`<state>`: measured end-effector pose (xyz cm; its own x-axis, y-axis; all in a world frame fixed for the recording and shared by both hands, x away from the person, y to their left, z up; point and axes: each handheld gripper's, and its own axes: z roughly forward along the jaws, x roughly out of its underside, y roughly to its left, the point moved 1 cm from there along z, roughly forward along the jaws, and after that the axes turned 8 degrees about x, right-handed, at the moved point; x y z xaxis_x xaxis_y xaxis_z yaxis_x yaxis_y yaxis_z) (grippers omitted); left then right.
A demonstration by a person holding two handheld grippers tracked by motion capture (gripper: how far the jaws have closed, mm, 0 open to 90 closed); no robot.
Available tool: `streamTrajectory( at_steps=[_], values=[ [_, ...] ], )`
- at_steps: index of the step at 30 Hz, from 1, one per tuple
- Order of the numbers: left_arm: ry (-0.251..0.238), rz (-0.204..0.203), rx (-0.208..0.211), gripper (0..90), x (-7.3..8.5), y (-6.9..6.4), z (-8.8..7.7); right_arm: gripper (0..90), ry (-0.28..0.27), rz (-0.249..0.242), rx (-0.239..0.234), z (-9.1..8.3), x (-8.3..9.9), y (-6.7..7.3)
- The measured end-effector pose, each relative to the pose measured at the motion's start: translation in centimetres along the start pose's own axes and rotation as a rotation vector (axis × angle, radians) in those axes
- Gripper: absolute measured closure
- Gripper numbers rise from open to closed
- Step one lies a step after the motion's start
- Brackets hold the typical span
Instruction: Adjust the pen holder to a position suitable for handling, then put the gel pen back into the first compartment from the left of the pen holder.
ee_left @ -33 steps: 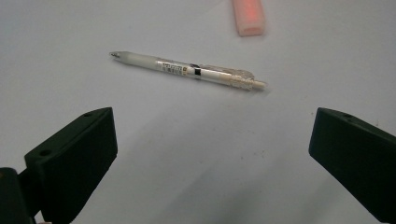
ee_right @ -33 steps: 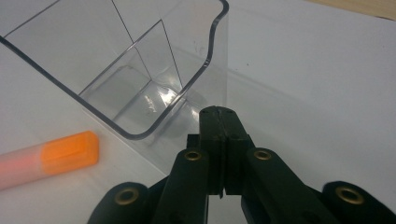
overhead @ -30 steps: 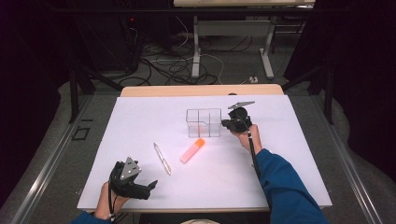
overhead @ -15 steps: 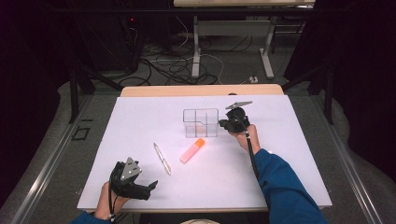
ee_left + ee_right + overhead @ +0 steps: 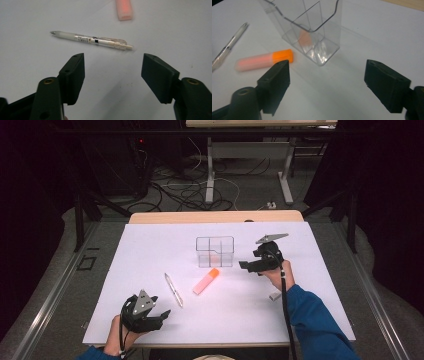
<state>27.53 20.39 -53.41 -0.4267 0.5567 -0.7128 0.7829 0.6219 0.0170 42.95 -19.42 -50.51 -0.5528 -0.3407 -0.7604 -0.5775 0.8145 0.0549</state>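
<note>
White paper covers the desk [image 5: 150, 250], and nearest the person the left gripper [image 5: 159, 316] hovers low with its fingers apart and nothing between them. They've just been closing a bit. Right ahead of it in the left gripper view lies the clear pen [image 5: 91, 40], flat on the paper, not touched.

A little farther out is the orange highlighter [image 5: 206, 281], also lying flat, just in front of the clear organizer [image 5: 215, 251]. The right gripper [image 5: 245, 265] sits beside the organizer's right side, fingers spread and empty. They've just been opening, and in the right gripper view the organizer stands upright between and beyond them, apart from both.

Progress-wise, looks like a tidy-the-stationery job that's barely going: there's something orange-ish down in one compartment, but I can't tell if it's an item or just the highlighter showing through the plastic. Pen and highlighter both look left to do, so I'd guess most of the work is ahead.
</note>
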Motion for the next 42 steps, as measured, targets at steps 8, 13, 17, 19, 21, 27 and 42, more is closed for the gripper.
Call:
streamTrajectory(
  at_steps=[8, 13, 17, 19, 21, 27, 42],
  values=[
    [-0.004, -0.012, 0.008, 40.4, 0.0, 0.0, 0.0, 8.2, -0.002, -0.079, -0.034, -2.7, 2.1, 1.5],
    [-0.004, -0.015, 0.008, 33.1, 0.1, 0.3, 0.0, 4.8, 0.013, -0.079, -0.035, -3.5, 3.2, 1.9],
    [-0.001, -0.028, 0.007, 23.9, 0.0, 0.3, 0.1, 1.6, 0.031, -0.078, -0.040, -4.6, 4.4, 2.0],
    [0.003, -0.031, 0.009, 19.9, 0.0, 0.3, 0.2, 0.8, 0.018, -0.073, -0.041, -5.0, 5.0, 2.1],
    [0.011, -0.031, 0.009, 16.7, 0.0, 0.2, 0.1, 0.1, 0.022, -0.076, -0.042, -5.5, 5.5, 2.1],
    [0.014, -0.040, 0.003, 13.4, 0.0, 0.3, 0.2, 0.0, 0.014, -0.077, -0.033, -6.7, 6.7, 2.3],
    [0.044, -0.022, 0.026, 43.6, -0.1, -0.3, 0.8, 0.2, 0.006, -0.103, -0.038, -7.9, 8.4, 3.3]
  ],
)
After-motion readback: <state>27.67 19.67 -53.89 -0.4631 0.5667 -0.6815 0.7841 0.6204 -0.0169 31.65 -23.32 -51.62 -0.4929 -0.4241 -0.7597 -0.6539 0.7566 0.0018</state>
